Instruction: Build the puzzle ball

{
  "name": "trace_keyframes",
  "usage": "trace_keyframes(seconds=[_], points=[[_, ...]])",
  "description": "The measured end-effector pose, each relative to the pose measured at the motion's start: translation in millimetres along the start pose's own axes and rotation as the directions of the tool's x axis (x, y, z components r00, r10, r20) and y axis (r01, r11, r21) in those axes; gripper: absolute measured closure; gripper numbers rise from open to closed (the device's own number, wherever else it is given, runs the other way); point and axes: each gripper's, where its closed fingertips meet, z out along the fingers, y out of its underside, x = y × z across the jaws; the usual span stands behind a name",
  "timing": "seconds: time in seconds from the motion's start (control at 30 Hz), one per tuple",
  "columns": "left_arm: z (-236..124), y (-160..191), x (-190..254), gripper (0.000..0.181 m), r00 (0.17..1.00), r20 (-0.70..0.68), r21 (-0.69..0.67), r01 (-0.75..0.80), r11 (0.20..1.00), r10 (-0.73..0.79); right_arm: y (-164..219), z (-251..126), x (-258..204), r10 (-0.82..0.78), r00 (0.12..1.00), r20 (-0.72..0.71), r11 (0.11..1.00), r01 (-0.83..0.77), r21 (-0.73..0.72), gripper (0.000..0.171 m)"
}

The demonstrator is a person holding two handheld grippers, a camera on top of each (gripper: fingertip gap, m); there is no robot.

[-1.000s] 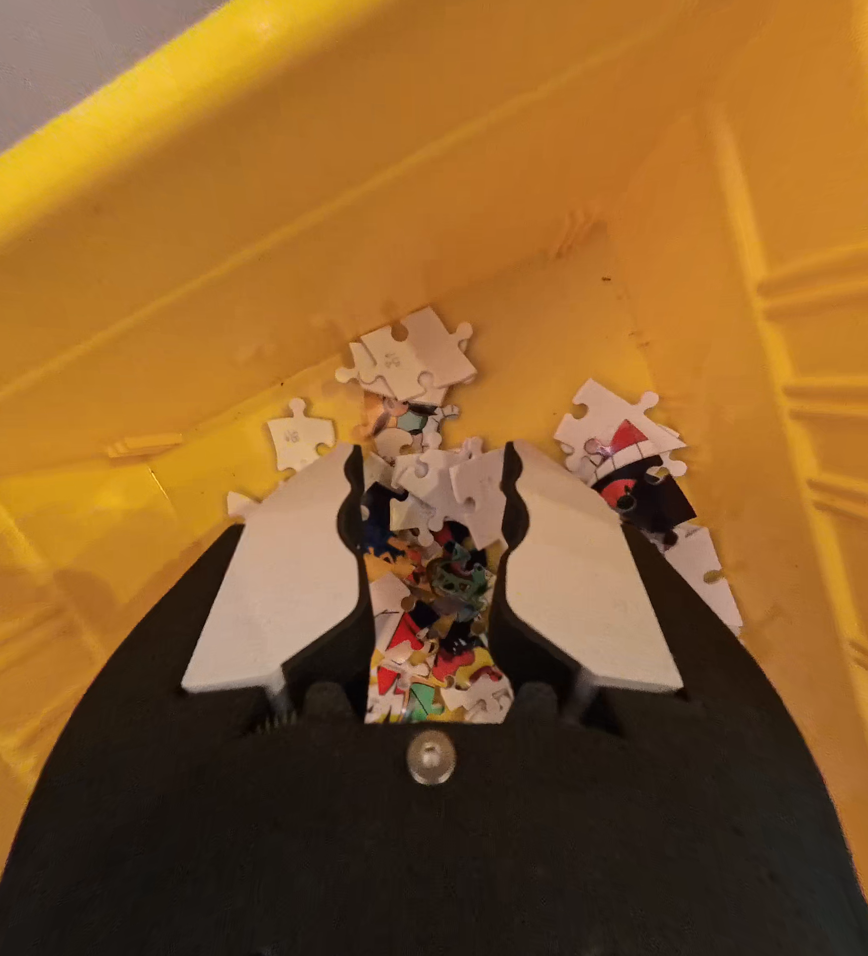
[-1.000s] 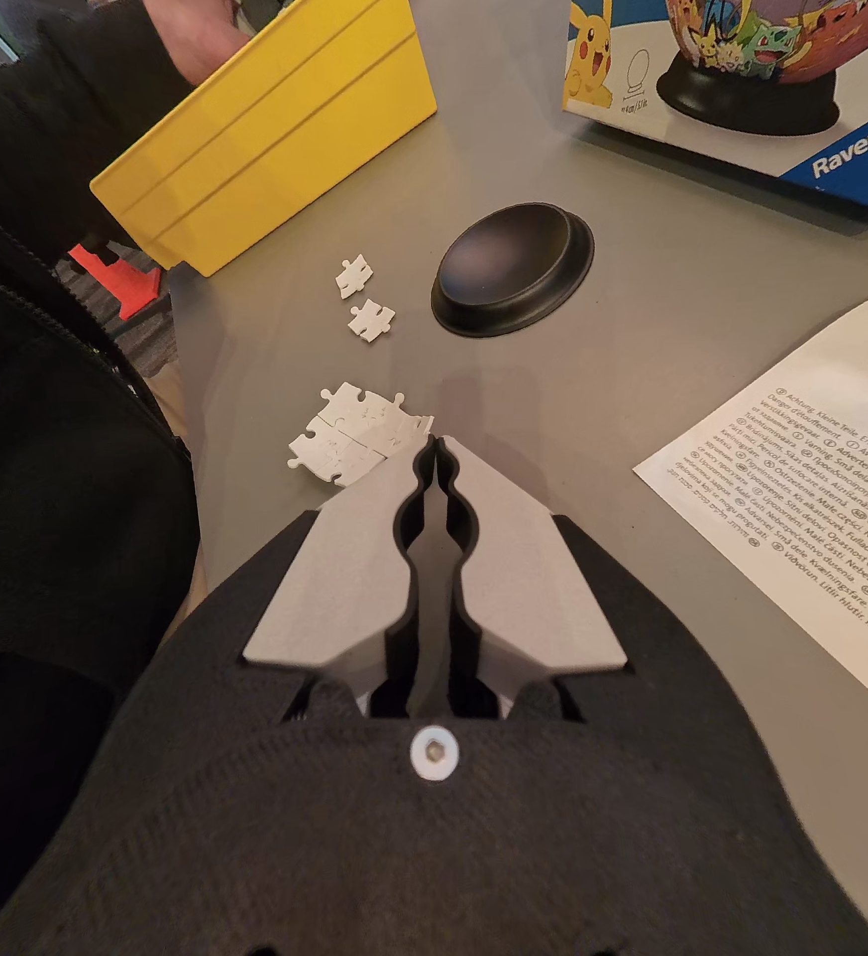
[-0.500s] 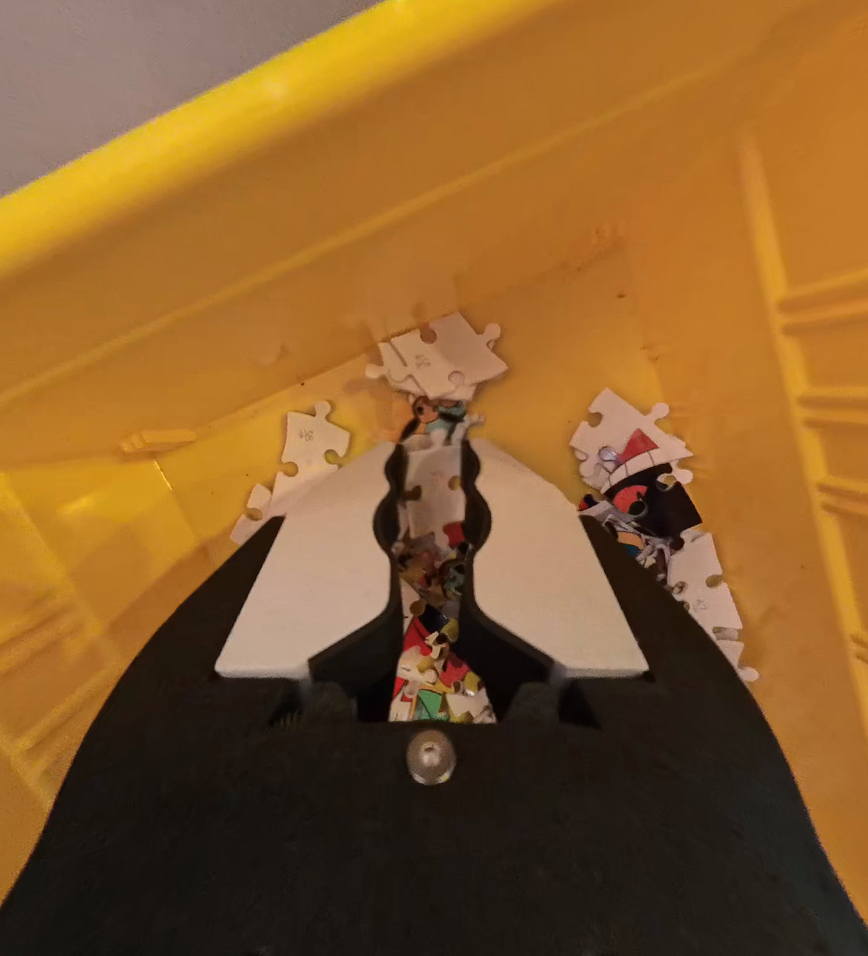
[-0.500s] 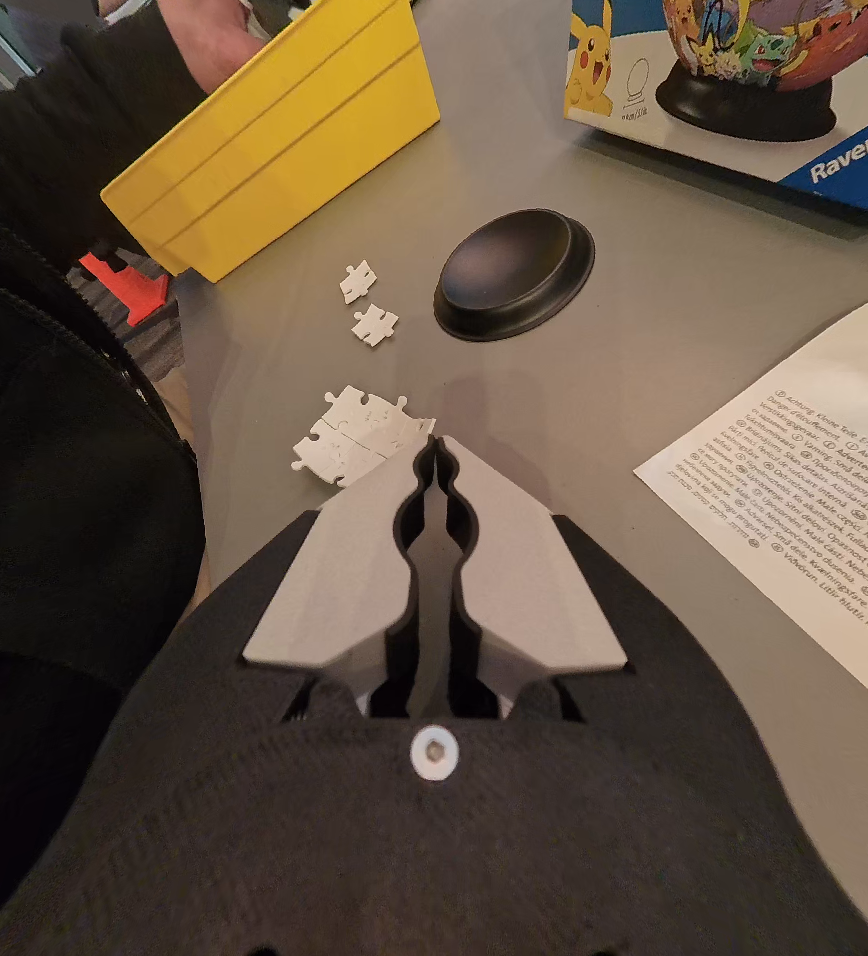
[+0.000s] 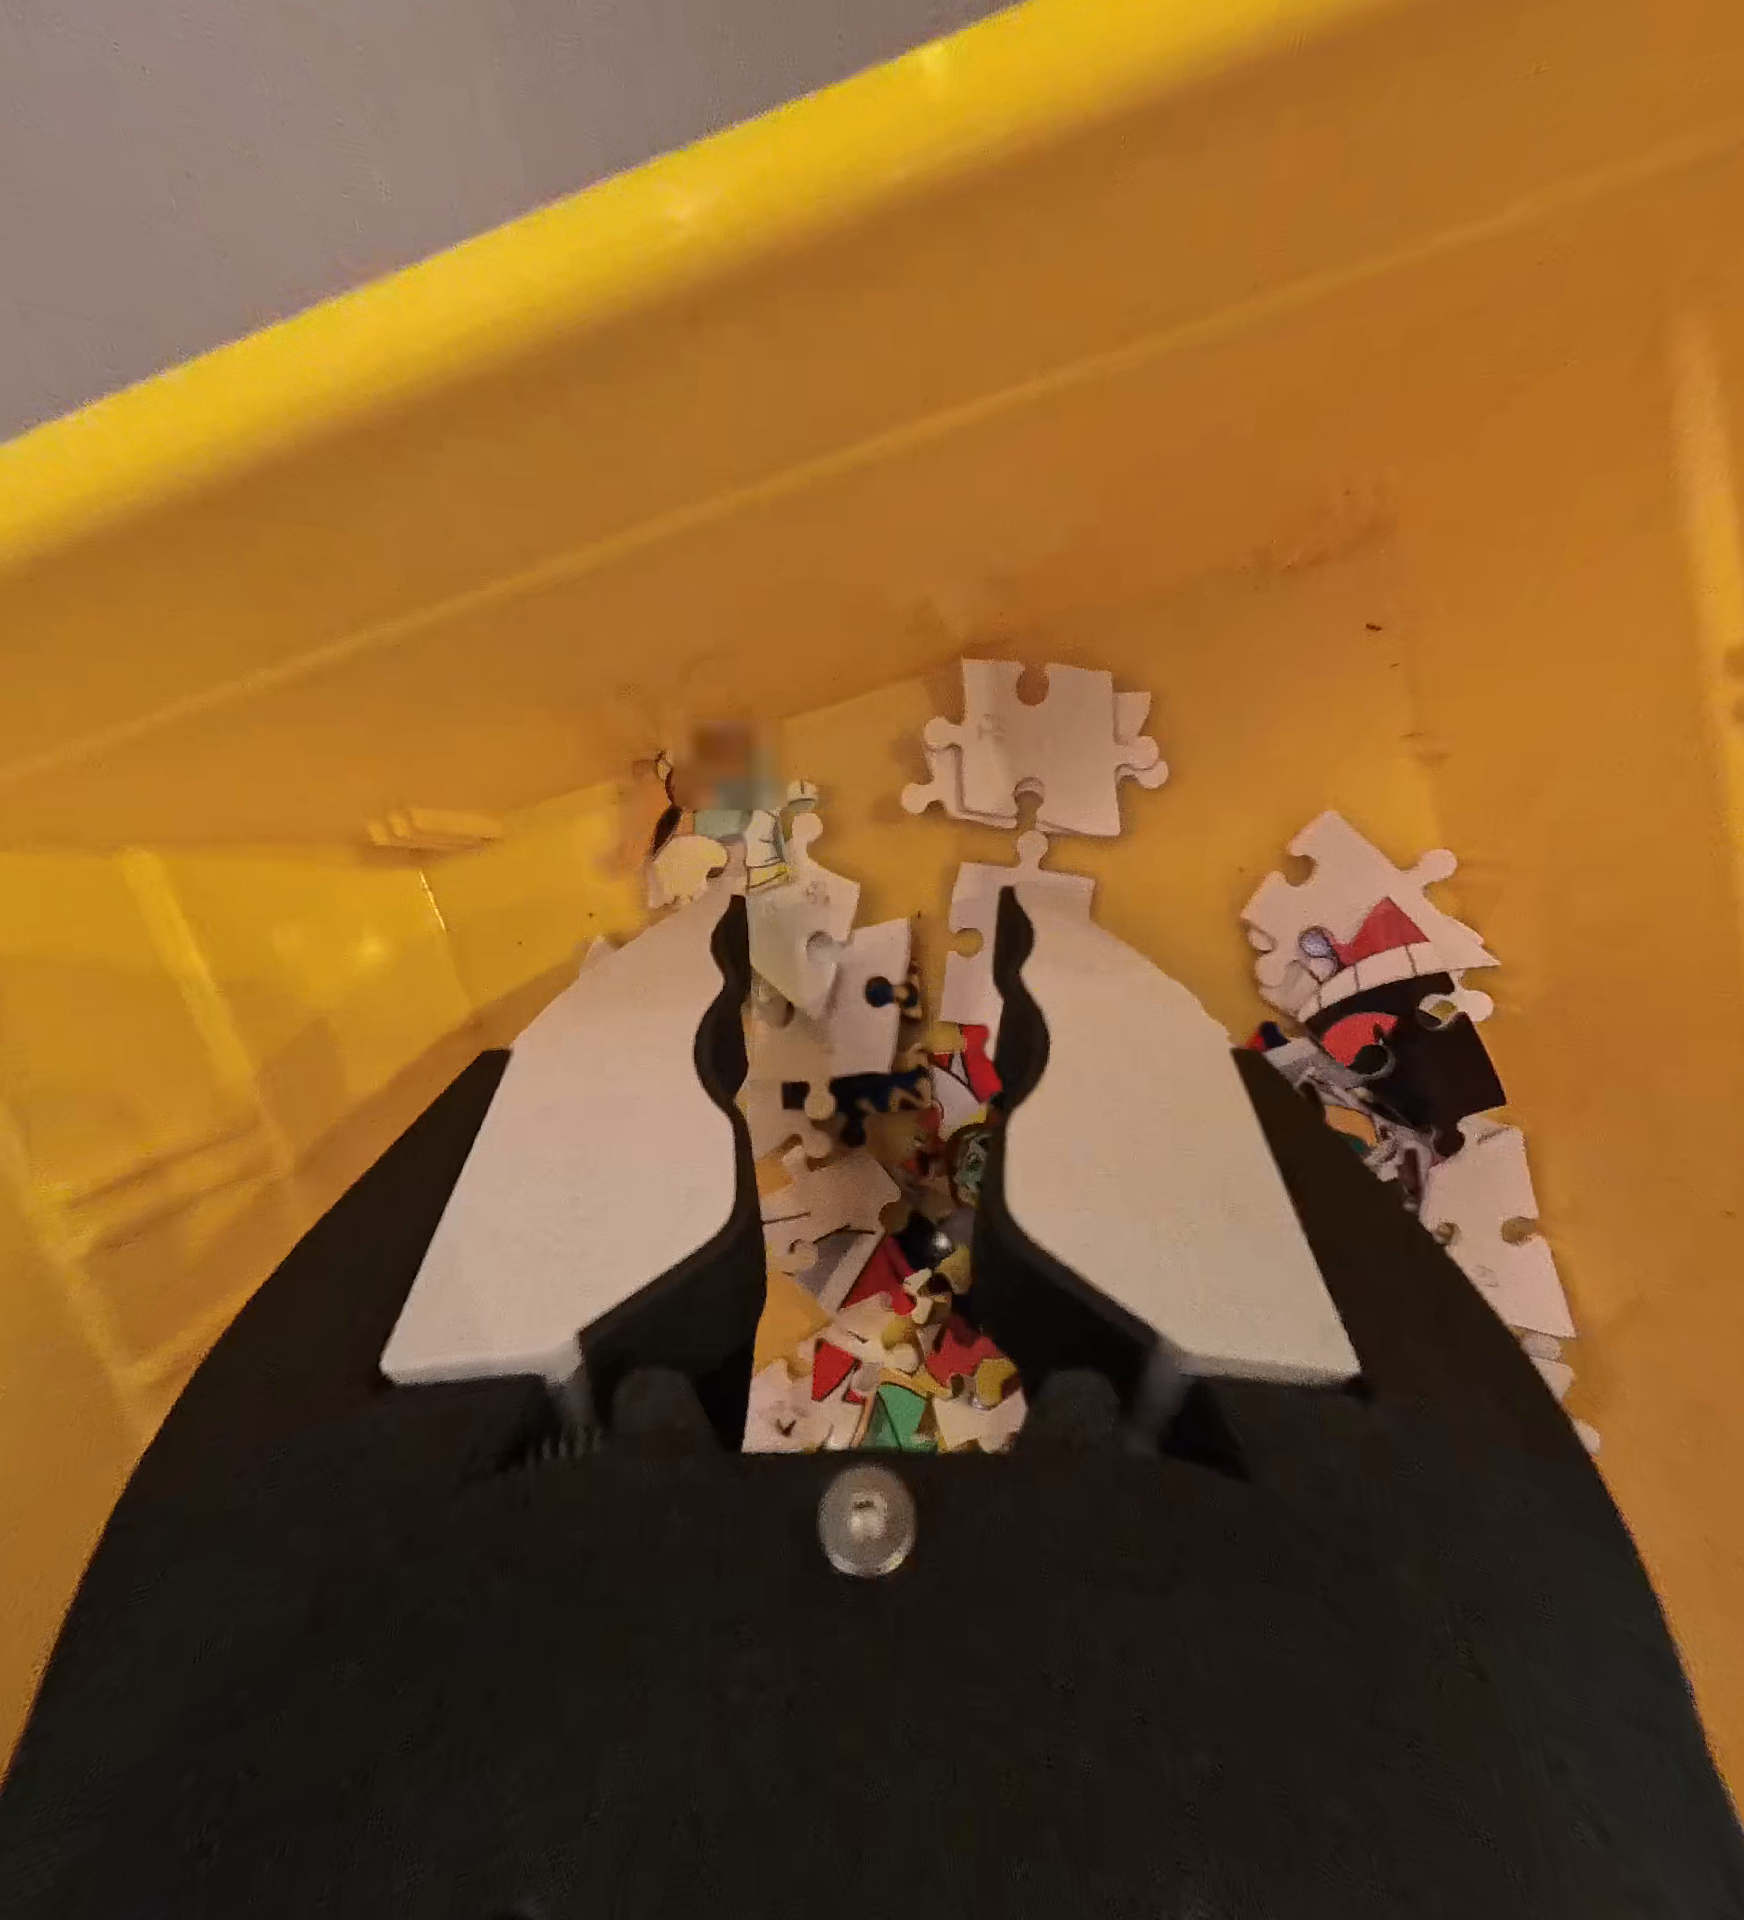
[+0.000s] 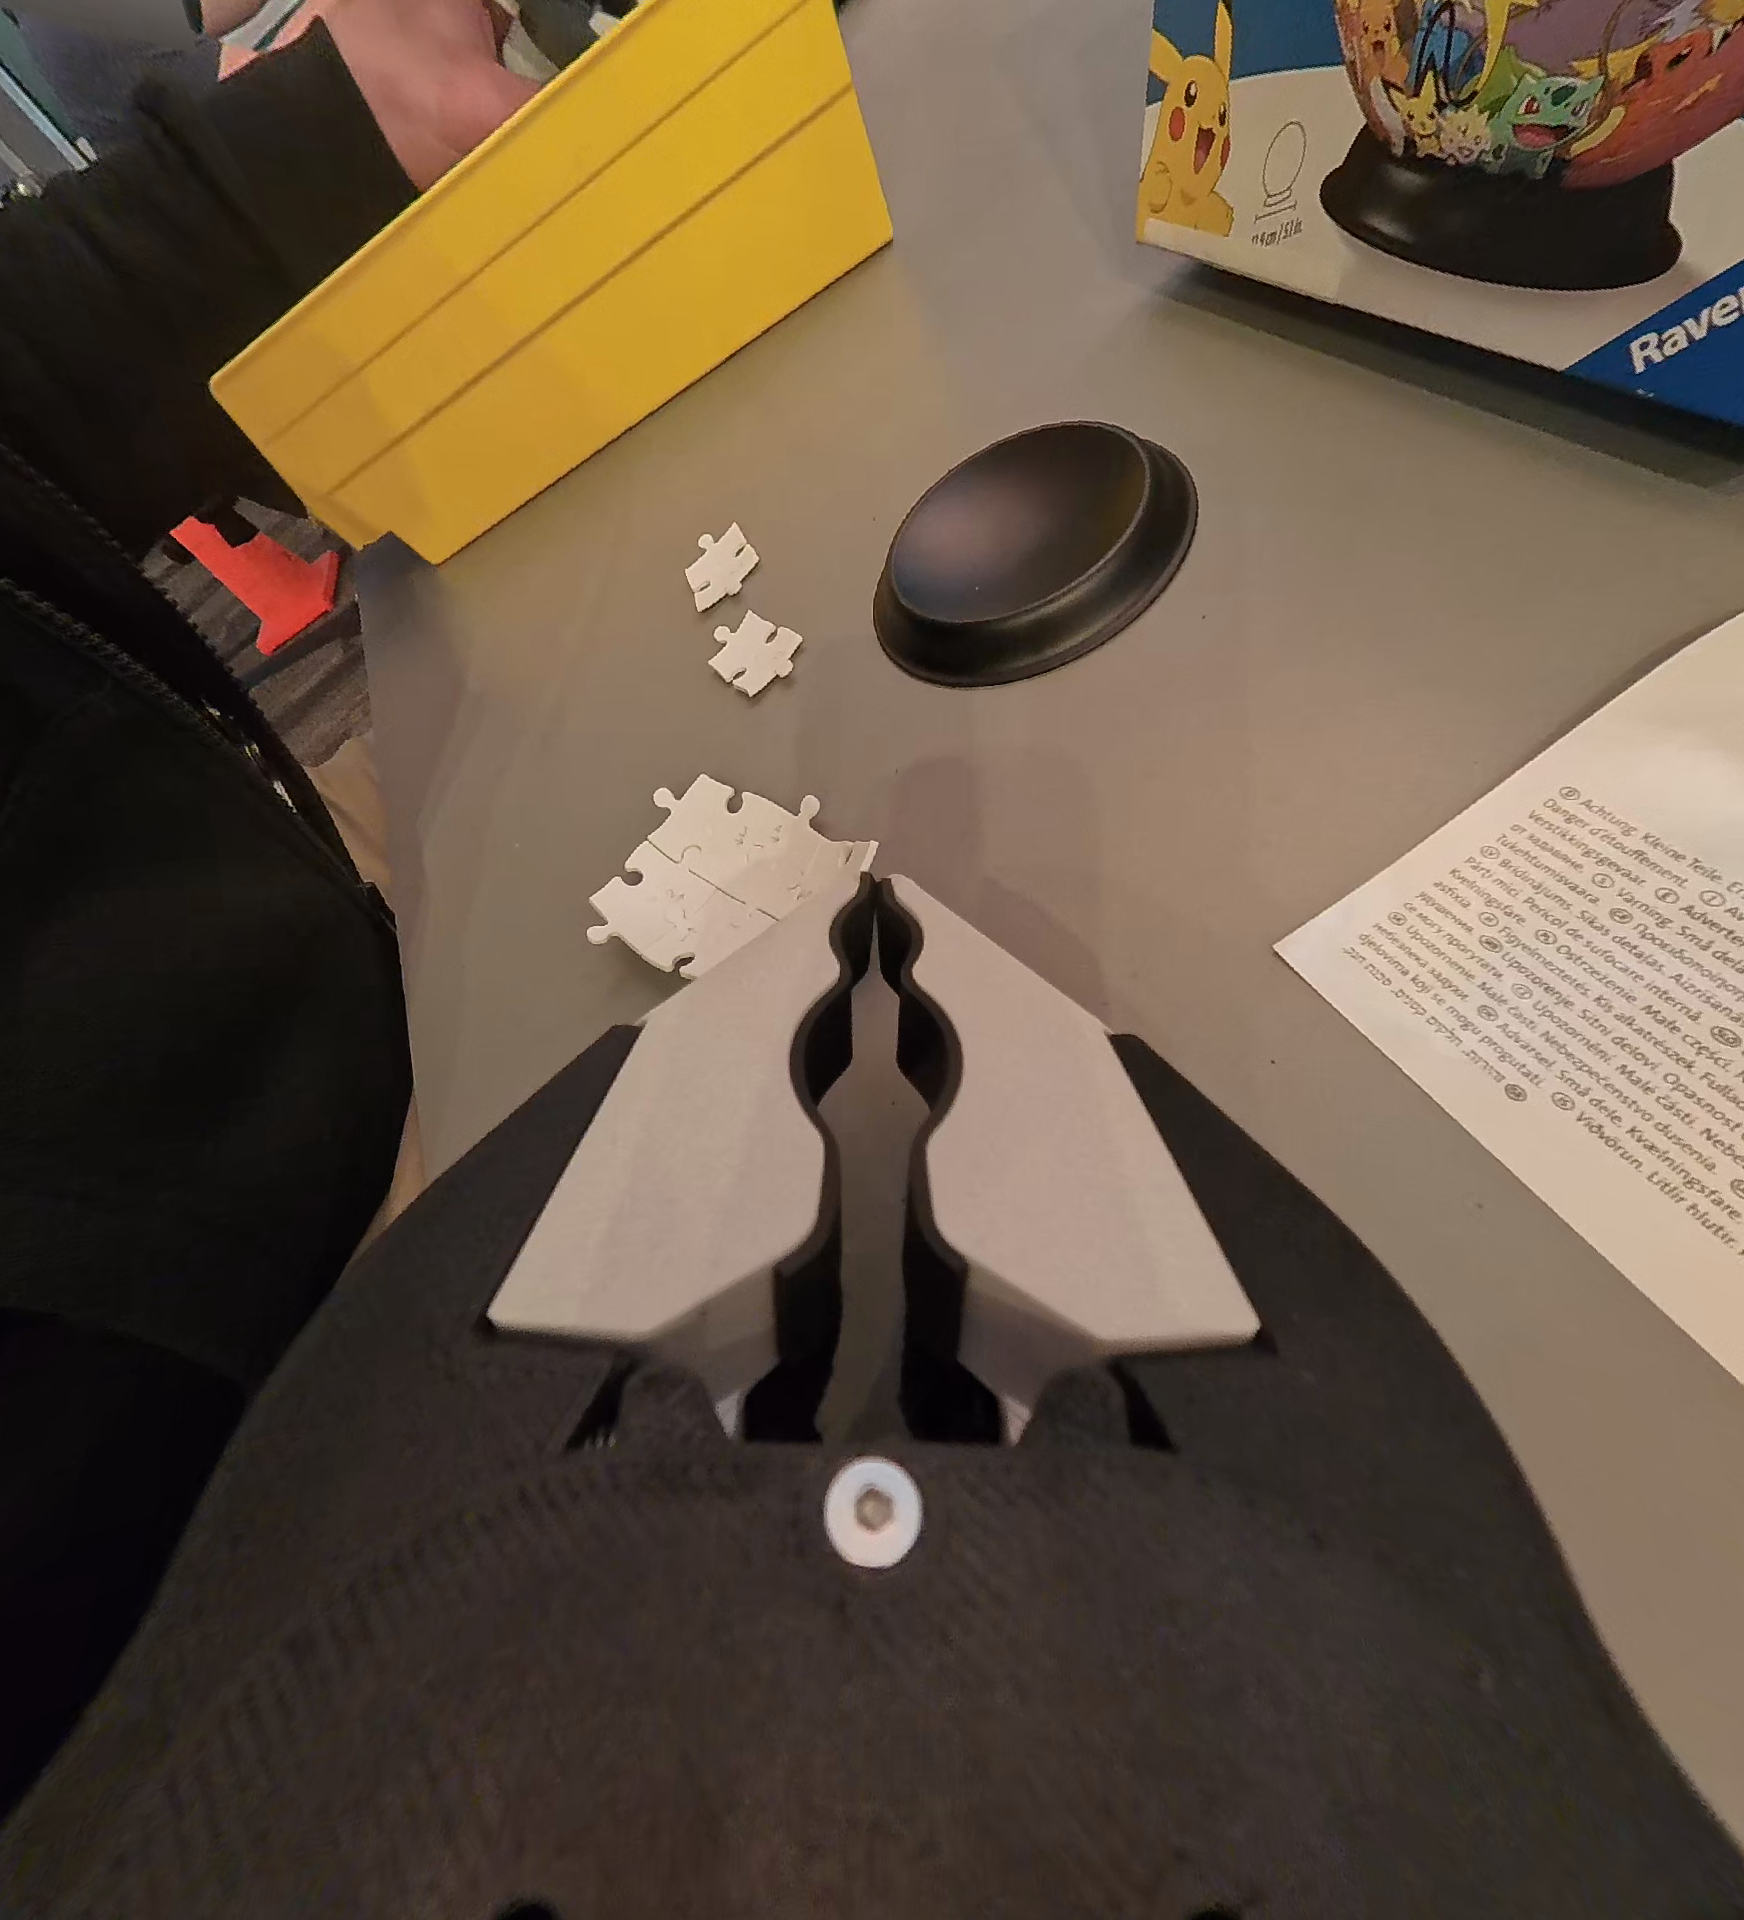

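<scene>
On the grey table [image 6: 1263,727], a round black plastic stand [image 6: 1039,551], two loose white puzzle pieces [image 6: 743,613], a joined white patch of pieces [image 6: 722,883], a printed paper sheet [image 6: 1626,987] and the puzzle box [image 6: 1470,187] lie near the yellow plastic bin [image 6: 577,301]. Half a second ago the left gripper [image 5: 873,914] was narrow; now its fingers stand parted and empty over the heap of loose coloured puzzle pieces [image 5: 878,1195] in the bin. The right gripper [image 6: 873,888] is unchanged, tips pressed together on nothing, just beside the joined patch.

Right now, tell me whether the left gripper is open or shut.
Open. The left gripper has a clear gap between its tips, with loose puzzle pieces in the yellow bin showing through.
</scene>
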Motion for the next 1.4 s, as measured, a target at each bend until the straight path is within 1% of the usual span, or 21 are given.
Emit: trace_keyframes(seconds=[0.03, 0.1, 0.17, 0.23, 0.3, 0.43, 0.5, 0.53, 0.6, 0.7, 0.83, 0.87, 0.93, 0.97, 1.0, 1.07, 1.13, 1.17, 1.27, 1.37, 1.4], points=[[-0.9, -1.0, -1.8, 0.135, 1.000, 0.003, 0.007, -0.002, 1.000, 0.002, -0.1, -0.1, -0.1, 0.000, 1.000, 0.001, 1.000, 0.000, 0.001, 0.171], [-3.6, 1.4, -5.0, 0.127, 1.000, -0.002, -0.016, 0.016, 1.000, -0.016, -0.3, -0.4, -0.1, 0.002, 1.000, 0.003, 1.000, -0.002, 0.003, 0.171], [-12.7, -7.2, -2.0, 0.133, 0.999, -0.027, 0.033, 0.019, 0.999, -0.018, -0.5, -0.5, -0.2, 0.002, 1.000, 0.003, 1.000, -0.002, 0.004, 0.171], [-15.6, -10.7, -9.5, 0.132, 1.000, 0.012, 0.040, 0.020, 0.999, -0.021, -0.4, -0.5, -0.1, 0.003, 1.000, 0.004, 1.000, -0.003, 0.004, 0.171], [-11.0, -8.9, -19.9, 0.128, 0.998, 0.049, 0.019, 0.046, 0.999, -0.047, -0.7, -0.8, -0.4, 0.002, 1.000, 0.005, 1.000, -0.002, 0.006, 0.171], [-1.1, -8.1, -29.2, 0.125, 0.994, 0.068, -0.011, 0.089, 0.996, -0.088, -1.0, -1.1, -0.6, 0.000, 1.000, 0.005, 1.000, 0.000, 0.009, 0.171], [5.2, -5.8, -27.5, 0.128, 0.991, 0.033, -0.033, 0.129, 0.991, -0.128, -1.3, -1.3, -0.6, 0.001, 1.000, 0.006, 1.000, -0.001, 0.011, 0.171], [9.0, -3.7, -24.0, 0.136, 0.990, 0.006, -0.048, 0.144, 0.988, -0.144, -1.3, -1.3, -0.5, 0.002, 1.000, 0.006, 1.000, -0.002, 0.012, 0.171], [10.3, -3.9, -24.7, 0.148, 0.989, 0.014, -0.029, 0.148, 0.989, -0.148, -1.6, -1.6, -0.5, 0.002, 1.000, 0.007, 1.000, -0.002, 0.014, 0.171], [8.7, -1.7, -23.6, 0.148, 0.990, 0.012, -0.029, 0.144, 0.989, -0.143, -1.8, -1.8, -0.6, 0.004, 1.000, 0.009, 1.000, -0.004, 0.015, 0.171], [-0.3, -6.6, -16.9, 0.148, 0.982, -0.054, 0.042, 0.182, 0.982, -0.179, -1.9, -1.8, -0.7, 0.004, 1.000, 0.009, 1.000, -0.004, 0.016, 0.171], [-5.3, -9.4, -14.0, 0.148, 0.979, -0.085, 0.075, 0.192, 0.979, -0.185, -1.9, -1.8, -0.7, 0.004, 1.000, 0.009, 1.000, -0.004, 0.017, 0.171], [-21.2, -21.6, -2.8, 0.148, 0.962, -0.202, 0.187, 0.223, 0.957, -0.185, -2.0, -2.0, -0.7, 0.005, 1.000, 0.010, 1.000, -0.005, 0.018, 0.171], [-31.5, -27.4, 3.3, 0.148, 0.943, -0.274, 0.239, 0.256, 0.937, -0.188, -2.0, -1.9, -0.6, 0.005, 1.000, 0.010, 1.000, -0.005, 0.017, 0.171], [-45.0, -35.0, 13.0, 0.148, 0.908, -0.382, 0.296, 0.299, 0.907, -0.174, -2.0, -1.9, -0.7, 0.005, 1.000, 0.010, 1.000, -0.005, 0.017, 0.171], [-77.0, -47.9, 25.5, 0.148, 0.806, -0.577, 0.391, 0.419, 0.820, -0.137, -2.1, -1.9, -0.8, 0.004, 1.000, 0.010, 1.000, -0.004, 0.017, 0.171], [-111.5, -54.6, 32.7, 0.148, 0.653, -0.754, 0.419, 0.554, 0.720, -0.064, -2.2, -2.0, -0.9, 0.004, 1.000, 0.011, 1.000, -0.004, 0.018, 0.171], [-125.6, -55.3, 33.0, 0.148, 0.584, -0.811, 0.415, 0.610, 0.675, -0.029, -2.2, -2.0, -0.9, 0.003, 1.000, 0.011, 1.000, -0.003, 0.018, 0.171], [-157.4, -52.9, 31.7, 0.148, 0.468, -0.880, 0.421, 0.694, 0.583, 0.079, -2.4, -2.2, -1.1, 0.002, 1.000, 0.011, 1.000, -0.002, 0.020, 0.171], [-179.8, -50.9, 33.6, 0.148, 0.411, -0.896, 0.431, 0.722, 0.541, 0.166, -2.5, -2.3, -1.4, 0.001, 1.000, 0.013, 1.000, -0.001, 0.021, 0.171], [-183.2, -50.4, 34.3, 0.148, 0.409, -0.895, 0.436, 0.724, 0.535, 0.175, -2.6, -2.4, -1.4, 0.001, 1.000, 0.013, 1.000, -0.001, 0.021, 0.171]])
